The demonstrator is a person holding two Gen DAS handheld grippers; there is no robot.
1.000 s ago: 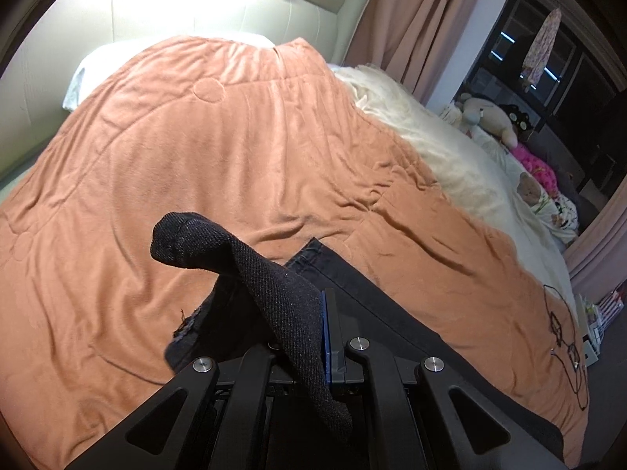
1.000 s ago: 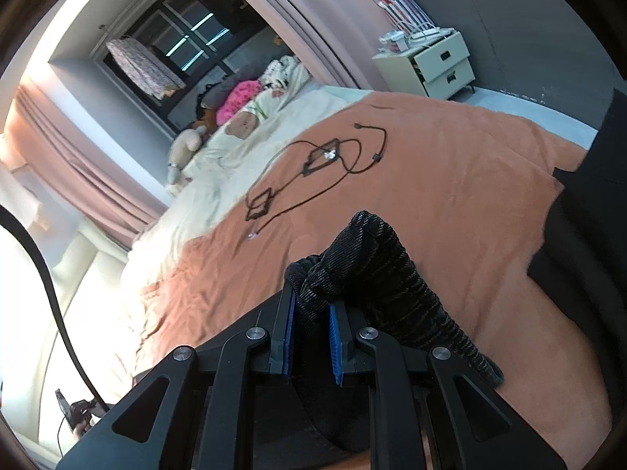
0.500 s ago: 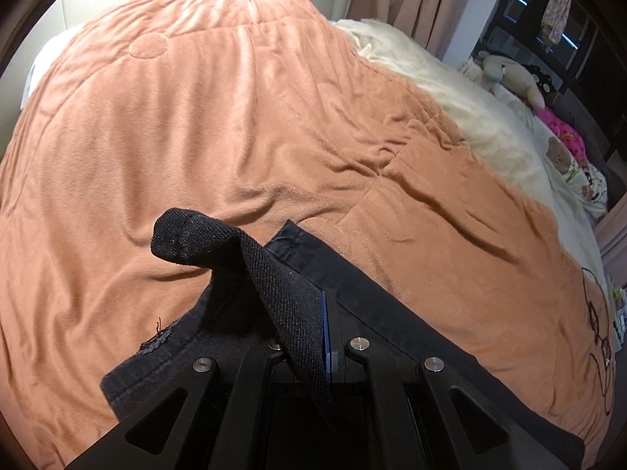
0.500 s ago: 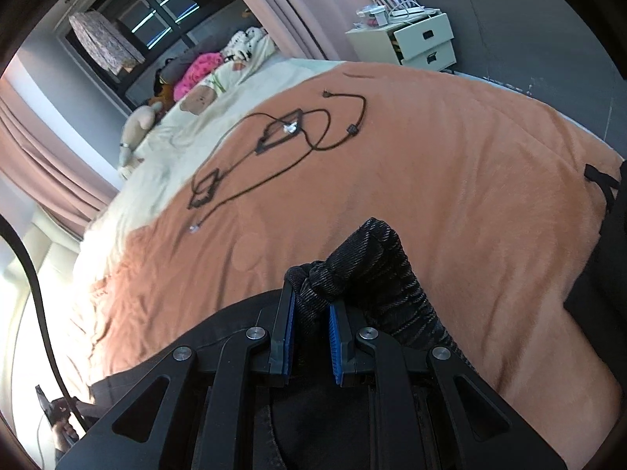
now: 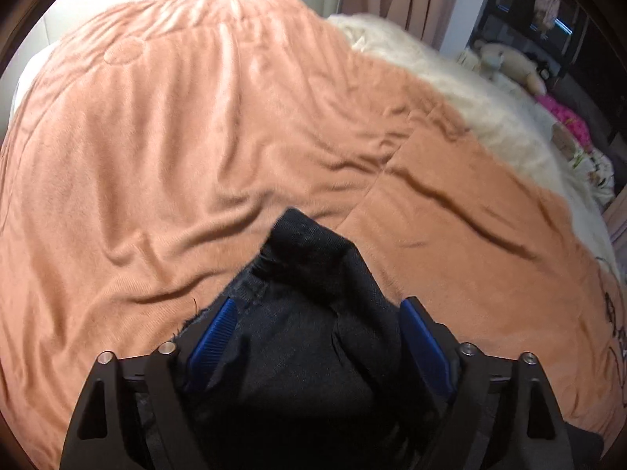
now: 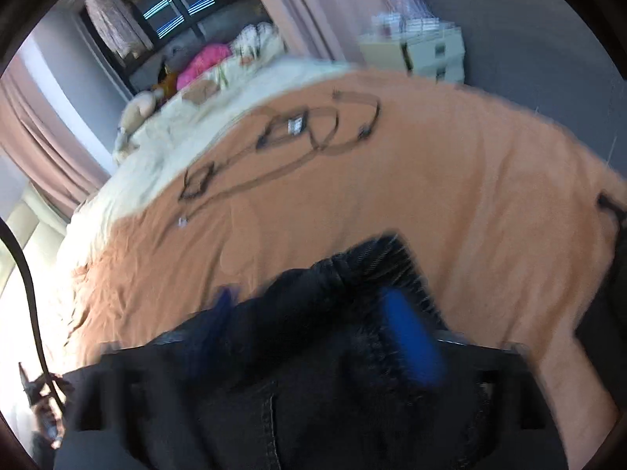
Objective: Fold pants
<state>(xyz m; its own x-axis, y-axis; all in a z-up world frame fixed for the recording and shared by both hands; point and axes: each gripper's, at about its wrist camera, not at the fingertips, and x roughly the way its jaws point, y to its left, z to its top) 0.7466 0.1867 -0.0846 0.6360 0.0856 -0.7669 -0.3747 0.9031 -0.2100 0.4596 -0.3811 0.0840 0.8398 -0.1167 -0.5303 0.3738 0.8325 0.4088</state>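
Pants (image 5: 313, 313): black, bunched on the orange blanket (image 5: 196, 137), near its close edge.
Left gripper (image 5: 317, 333): jaws spread wide, cloth lying loose between the blue pads.
Right gripper (image 6: 317, 333): jaws apart, blurred, over the pants (image 6: 294, 352).
Cable (image 6: 274, 145): black, farther up the blanket (image 6: 431, 196).
Cream cover (image 5: 470, 109): beside the blanket.

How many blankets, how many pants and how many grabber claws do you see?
Blankets: 2, the orange blanket and the cream blanket
Pants: 1, the black pants
Grippers: 2, the left gripper and the right gripper
Total: 5
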